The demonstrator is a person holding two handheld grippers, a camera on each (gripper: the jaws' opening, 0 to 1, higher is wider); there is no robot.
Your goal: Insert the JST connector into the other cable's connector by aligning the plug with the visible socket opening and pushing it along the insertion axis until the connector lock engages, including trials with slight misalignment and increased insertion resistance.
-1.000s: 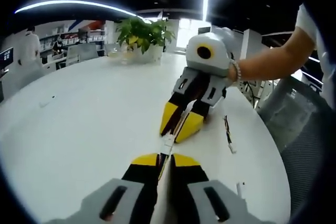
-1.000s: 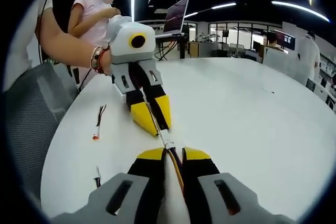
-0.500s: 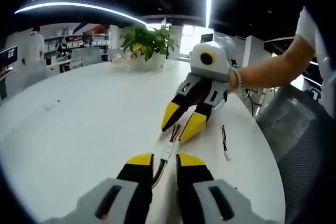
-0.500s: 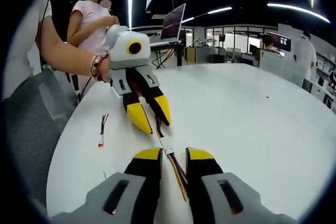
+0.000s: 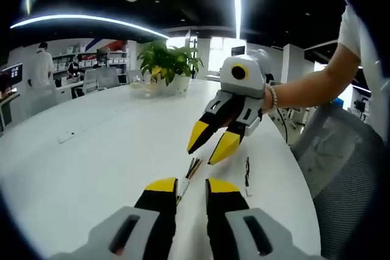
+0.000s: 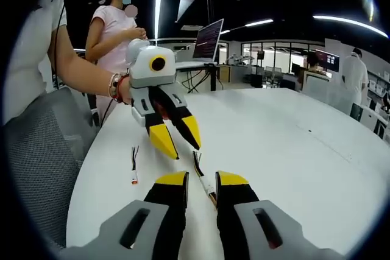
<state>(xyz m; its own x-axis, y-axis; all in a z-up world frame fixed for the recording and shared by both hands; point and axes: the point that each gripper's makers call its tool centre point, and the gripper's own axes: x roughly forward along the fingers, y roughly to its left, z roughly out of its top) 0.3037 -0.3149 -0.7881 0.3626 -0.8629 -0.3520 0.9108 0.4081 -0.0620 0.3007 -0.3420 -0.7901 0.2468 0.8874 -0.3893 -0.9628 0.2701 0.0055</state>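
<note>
Cable (image 5: 186, 178) w/ white connector lying on white table (image 5: 91, 162), betw both grippers, left gripper (image 5: 186, 188) jaws apart, empty, right gripper (image 6: 202, 178) jaws apart, empty, spare cable (image 6: 134, 165) nearby.

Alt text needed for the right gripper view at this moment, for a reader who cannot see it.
The right claw is open above a joined cable lying on the white table, and the left claw hovers open just beyond it. A spare cable lies to the left, near a grey mesh chair; a person stands behind.
</note>
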